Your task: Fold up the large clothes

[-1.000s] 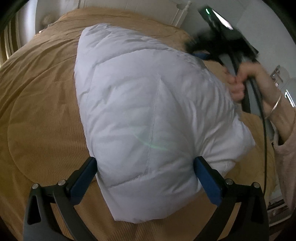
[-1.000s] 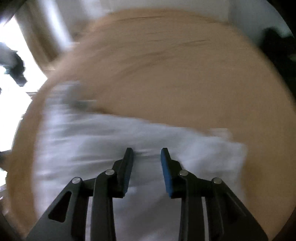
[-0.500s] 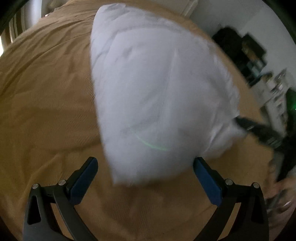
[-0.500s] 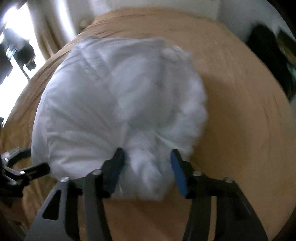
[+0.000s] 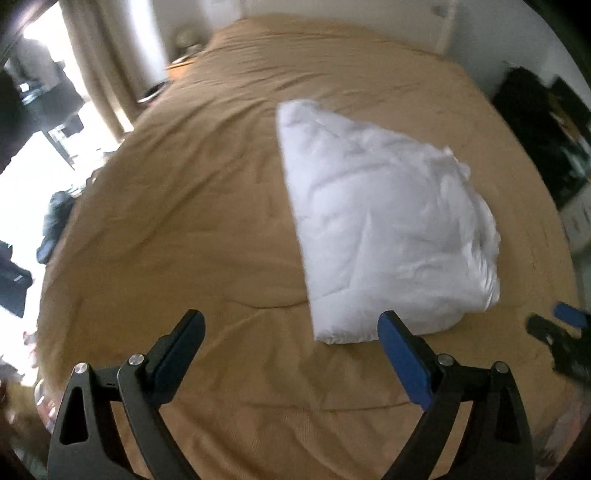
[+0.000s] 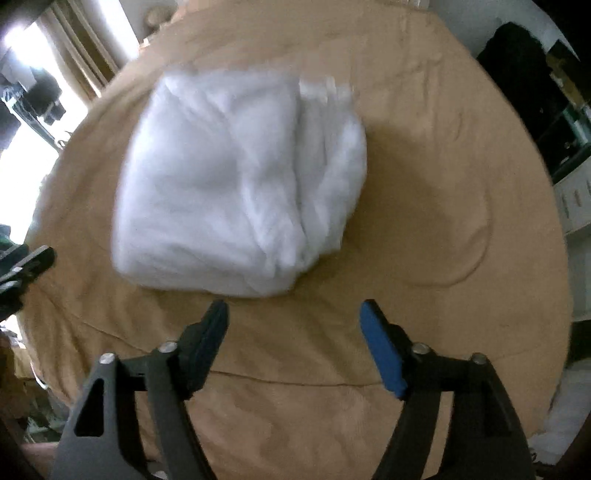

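A white padded garment (image 5: 388, 229) lies folded into a thick bundle on the tan bed cover (image 5: 177, 229). My left gripper (image 5: 291, 321) hangs above the cover, short of the bundle's near corner; its jaws are wide and closing, with nothing between them. In the right wrist view the same garment (image 6: 236, 184) lies just beyond my right gripper (image 6: 293, 314), whose jaws are opening over bare bed cover (image 6: 443, 192) and hold nothing. Each gripper shows at the edge of the other's view, the right gripper (image 5: 561, 332) and the left gripper (image 6: 26, 266).
A bright window with curtains (image 5: 107, 74) lies to the left of the bed. Dark furniture (image 5: 535, 122) stands on the right, and a white headboard (image 5: 351, 14) closes the far end. Clutter lies on the floor (image 5: 55, 221) at the left bedside.
Both grippers have pulled back and up from the garment, which looks smaller and now lies free. The right jaws, nearly shut on the fabric before, have spread wide.
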{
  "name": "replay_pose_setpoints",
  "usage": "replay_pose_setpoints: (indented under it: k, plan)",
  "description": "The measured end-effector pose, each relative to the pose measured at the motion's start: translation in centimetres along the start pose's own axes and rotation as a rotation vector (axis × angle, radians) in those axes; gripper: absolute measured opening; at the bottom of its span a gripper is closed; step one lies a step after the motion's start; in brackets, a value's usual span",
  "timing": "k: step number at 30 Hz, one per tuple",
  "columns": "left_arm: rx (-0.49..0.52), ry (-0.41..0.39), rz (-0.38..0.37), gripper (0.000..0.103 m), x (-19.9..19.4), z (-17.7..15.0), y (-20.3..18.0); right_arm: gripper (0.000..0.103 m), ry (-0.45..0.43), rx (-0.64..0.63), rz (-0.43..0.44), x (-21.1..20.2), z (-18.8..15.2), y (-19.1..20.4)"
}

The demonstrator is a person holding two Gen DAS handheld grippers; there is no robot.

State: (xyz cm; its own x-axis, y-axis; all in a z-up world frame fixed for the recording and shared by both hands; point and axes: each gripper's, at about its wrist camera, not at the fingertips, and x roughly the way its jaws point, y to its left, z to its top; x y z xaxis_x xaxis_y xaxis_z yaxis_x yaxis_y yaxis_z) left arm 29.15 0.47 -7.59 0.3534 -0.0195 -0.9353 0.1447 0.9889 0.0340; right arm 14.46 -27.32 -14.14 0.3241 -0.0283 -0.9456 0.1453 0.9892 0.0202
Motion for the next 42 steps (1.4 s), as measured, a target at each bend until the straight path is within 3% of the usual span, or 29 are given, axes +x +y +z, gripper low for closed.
replay_pose_setpoints:
  k: [3, 4, 9, 13, 16, 19, 24, 28, 42]
  plan:
    - [-0.022, 0.029, 0.075, 0.098, -3.7, 1.9, -0.4, 0.097, -0.019, 0.025, -0.042, -5.8, 0.4, 1.7]
    - [-0.022, 0.029, 0.081, 0.098, -4.8, 1.9, -0.6, 0.099, -0.023, 0.028, -0.049, -7.6, -1.9, 2.3]
    - [-0.014, -0.004, 0.022, 0.102, -10.3, 0.8, -1.5, 0.103, -0.022, 0.013, -0.028, -12.9, -2.3, 4.3]
    - [-0.008, -0.016, -0.034, 0.102, -11.1, -1.5, -2.1, 0.103, -0.080, 0.058, -0.042, -12.1, -3.8, 4.6]
    - [-0.002, -0.015, -0.026, 0.102, -10.9, -1.8, -2.5, 0.103, -0.053, 0.040, -0.077, -10.6, -5.4, 4.3]
    - [-0.044, -0.002, -0.096, 0.102, -10.7, -1.3, -2.3, 0.103, -0.035, 0.023, -0.065, -10.2, -5.3, 3.9]
    - [-0.037, -0.017, -0.058, 0.102, -10.6, -1.4, -2.5, 0.103, -0.103, 0.010, -0.124, -11.6, -5.0, 3.8]
    - [-0.034, 0.011, -0.040, 0.102, -10.0, -1.6, -2.5, 0.103, -0.068, 0.004, -0.100, -11.2, -5.0, 3.4]
    - [0.011, 0.016, -0.019, 0.102, -9.9, -2.1, -3.5, 0.103, -0.069, 0.007, -0.058, -11.6, -5.1, 4.1]
